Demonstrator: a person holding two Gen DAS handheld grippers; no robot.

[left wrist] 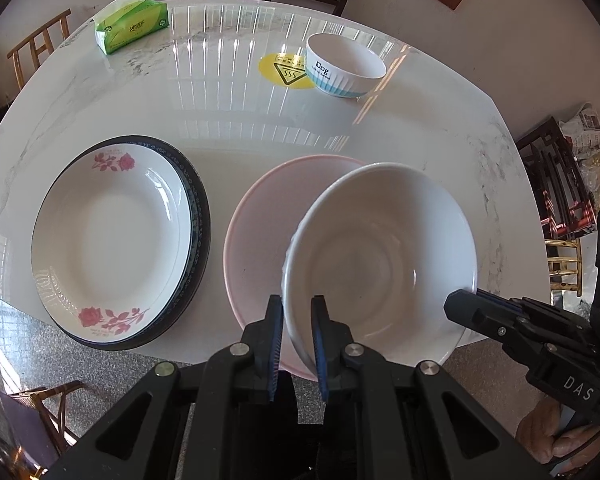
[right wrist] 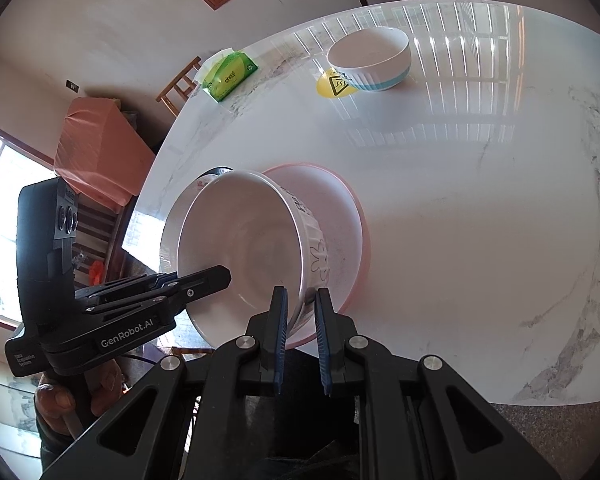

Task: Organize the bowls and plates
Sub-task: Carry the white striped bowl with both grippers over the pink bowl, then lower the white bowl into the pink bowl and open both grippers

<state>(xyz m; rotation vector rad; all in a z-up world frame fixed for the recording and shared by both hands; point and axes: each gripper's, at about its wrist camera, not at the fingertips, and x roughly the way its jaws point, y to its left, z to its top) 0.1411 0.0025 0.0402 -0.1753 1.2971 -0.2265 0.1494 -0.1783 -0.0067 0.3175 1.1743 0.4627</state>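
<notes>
Both grippers clamp one white bowl above the pink plate.

Nearest: left gripper (left wrist: 296, 320), jaws narrow, pinching the near rim of the large white ceramic bowl (left wrist: 380, 256); right gripper (right wrist: 300, 312), jaws equally narrow, gripping the same bowl's rim on the opposite side. Bowl is tilted, over the round pink plate (left wrist: 256, 240) on the white marble bench (left wrist: 440, 128). Left of it: rose-patterned white plate (left wrist: 112, 236) stacked on a dark-rimmed plate (left wrist: 200, 216). Far: blue-striped white bowl (left wrist: 344, 66) beside a yellow round sticker (left wrist: 280, 70); green tissue pack (left wrist: 132, 24).
</notes>
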